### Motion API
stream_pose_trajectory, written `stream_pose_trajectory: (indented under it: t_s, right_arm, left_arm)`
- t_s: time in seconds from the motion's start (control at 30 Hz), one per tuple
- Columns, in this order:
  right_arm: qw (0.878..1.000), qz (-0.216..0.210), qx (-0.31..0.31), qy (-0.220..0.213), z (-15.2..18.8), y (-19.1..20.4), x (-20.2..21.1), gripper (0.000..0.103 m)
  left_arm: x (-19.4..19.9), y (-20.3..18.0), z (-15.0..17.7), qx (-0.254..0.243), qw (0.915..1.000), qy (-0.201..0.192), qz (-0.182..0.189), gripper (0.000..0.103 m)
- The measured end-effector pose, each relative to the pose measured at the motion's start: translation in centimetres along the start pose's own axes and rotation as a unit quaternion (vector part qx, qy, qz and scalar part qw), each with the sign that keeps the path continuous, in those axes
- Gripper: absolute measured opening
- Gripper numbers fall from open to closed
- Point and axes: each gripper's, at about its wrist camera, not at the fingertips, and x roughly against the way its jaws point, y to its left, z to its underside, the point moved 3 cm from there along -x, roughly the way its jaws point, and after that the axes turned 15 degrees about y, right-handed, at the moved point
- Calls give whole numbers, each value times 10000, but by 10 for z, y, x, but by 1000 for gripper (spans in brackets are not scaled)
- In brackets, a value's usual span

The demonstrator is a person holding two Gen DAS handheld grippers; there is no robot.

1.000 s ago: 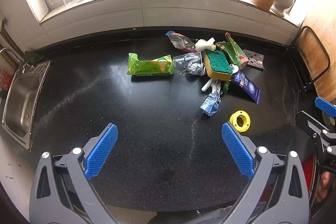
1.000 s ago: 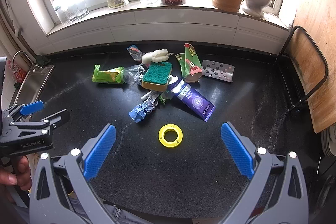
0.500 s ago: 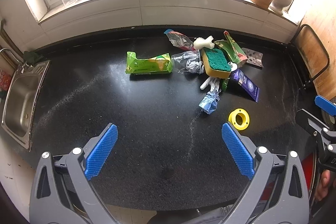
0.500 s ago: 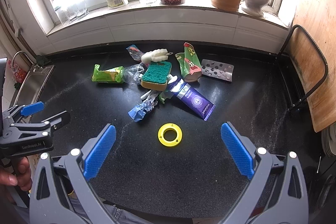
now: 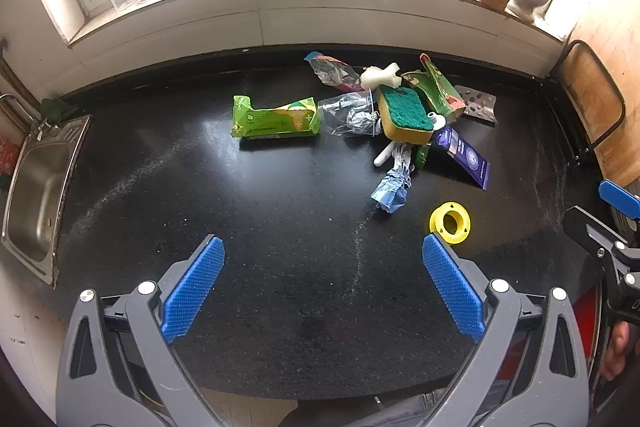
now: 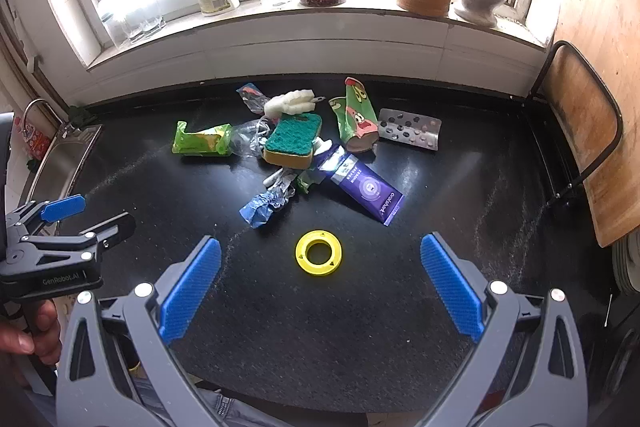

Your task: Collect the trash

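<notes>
Currently | both hand-held grippers, left (image 5: 323,283) and right (image 6: 320,283), spread wide, empty | sink (image 5: 38,187) bare

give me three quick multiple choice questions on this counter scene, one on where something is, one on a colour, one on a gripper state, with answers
1. Where does the yellow ring lie?
A. in the sink
B. alone on the black counter, nearer the grippers than the trash pile
C. on the windowsill

2. What colour is the top of the sponge?
A. green
B. red
C. white

3. How does the right gripper stand?
A. shut on the ring
B. shut on nothing
C. open, holding nothing

Answers:
1 B, the ring sits apart from the pile on bare counter.
2 A, a green scouring face over a yellow body.
3 C, its blue pads are spread wide with nothing between them.
</notes>
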Motion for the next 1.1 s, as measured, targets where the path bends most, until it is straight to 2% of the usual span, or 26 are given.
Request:
stream_pose_trajectory:
  t_s: [0.33,0.43,0.53,0.7,0.87,0.97,1.1]
  right_arm:
    - [10000,-50,-31,32,-4,-13,-6,97]
    - [10000,-64,9,42,-9,-15,-10,97]
    - [9999,-80,45,106,-15,-18,-18,97]
    - [9996,-109,162,192,-29,-23,-31,97]
    - [9991,-173,270,285,-44,-25,-49,97]
    - [9983,-217,324,424,-57,-23,-68,97]
    - [9964,-375,439,615,-80,-9,-94,97]
  left_arm:
    - [-5,-3,-6,-224,9997,-5,35,97]
    - [-7,-4,-10,-457,9988,-146,70,97]
    - [-11,-9,-15,-907,9954,-310,-50,97]
    - [-28,-12,-32,-1724,9833,-226,-532,97]
    - [-48,8,-60,-2125,9754,-237,-536,97]
    - [-67,18,-81,-2552,9632,-448,-710,97]
    - [-102,29,-109,-2999,9507,-384,-691,97]
